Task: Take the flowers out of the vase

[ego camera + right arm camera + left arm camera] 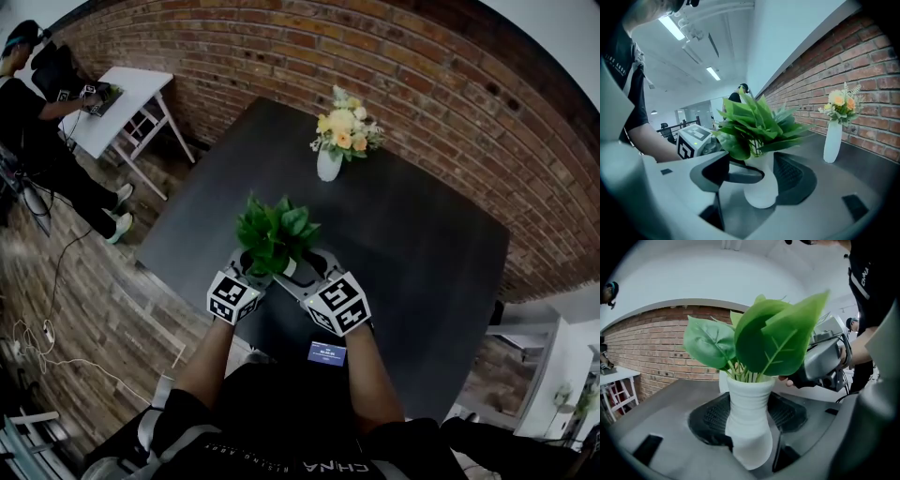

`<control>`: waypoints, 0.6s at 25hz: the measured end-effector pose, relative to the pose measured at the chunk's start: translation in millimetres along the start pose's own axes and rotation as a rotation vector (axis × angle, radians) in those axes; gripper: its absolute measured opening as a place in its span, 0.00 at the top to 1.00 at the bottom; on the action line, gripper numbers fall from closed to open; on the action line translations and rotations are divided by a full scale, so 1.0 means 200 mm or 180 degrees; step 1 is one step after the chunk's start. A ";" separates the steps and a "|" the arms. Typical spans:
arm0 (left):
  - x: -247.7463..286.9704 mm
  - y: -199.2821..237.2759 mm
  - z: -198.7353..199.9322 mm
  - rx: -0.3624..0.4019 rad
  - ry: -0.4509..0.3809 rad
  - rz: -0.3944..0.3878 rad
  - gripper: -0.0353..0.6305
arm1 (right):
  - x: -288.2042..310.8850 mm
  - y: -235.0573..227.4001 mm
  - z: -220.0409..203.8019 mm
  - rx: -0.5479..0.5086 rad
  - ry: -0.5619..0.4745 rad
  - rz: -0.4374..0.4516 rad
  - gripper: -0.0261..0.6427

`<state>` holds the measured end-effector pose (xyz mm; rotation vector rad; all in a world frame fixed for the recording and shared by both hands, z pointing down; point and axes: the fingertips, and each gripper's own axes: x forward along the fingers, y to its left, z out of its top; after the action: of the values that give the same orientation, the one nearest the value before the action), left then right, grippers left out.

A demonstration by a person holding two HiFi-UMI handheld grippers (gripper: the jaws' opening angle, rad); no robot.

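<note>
The left hand-held gripper [249, 267] (7 o'clock) and the right hand-held gripper [314, 269] (5 o'clock) both gape around the white vase [749, 427] without pinching it, probably to steady it. The leafy stems [275, 232] sit inside, and a flower vase [328, 165] stands at 12 o'clock on the desk [422, 244].

The white vase [749, 427] looks matt and ribbed, the leaves [768, 341] smooth and waxy, the table [412, 253] dark matt, the wall [281, 47] rough brick.

A white, narrow-necked vase [749, 427] stands upright near the near edge of the dark desk [422, 244], holding a bunch of broad green leaves [759, 341], stems in its neck.
</note>
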<state>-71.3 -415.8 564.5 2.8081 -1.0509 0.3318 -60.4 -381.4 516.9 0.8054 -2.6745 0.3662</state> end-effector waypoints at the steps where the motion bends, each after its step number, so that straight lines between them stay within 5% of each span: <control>1: 0.00 -0.01 0.01 0.0007 -0.0025 -0.0002 0.57 | 0.02 0.00 0.00 -0.0029 0.0003 0.0004 0.56; 15: 0.01 0.02 0.03 -0.0018 -0.0113 -0.0005 0.57 | 0.27 -0.05 0.07 -0.0062 -0.0173 0.0163 0.56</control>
<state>-71.3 -422.0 560.3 2.8199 -1.0553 0.2793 -100.0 -421.2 526.0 0.7526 -2.7491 0.3348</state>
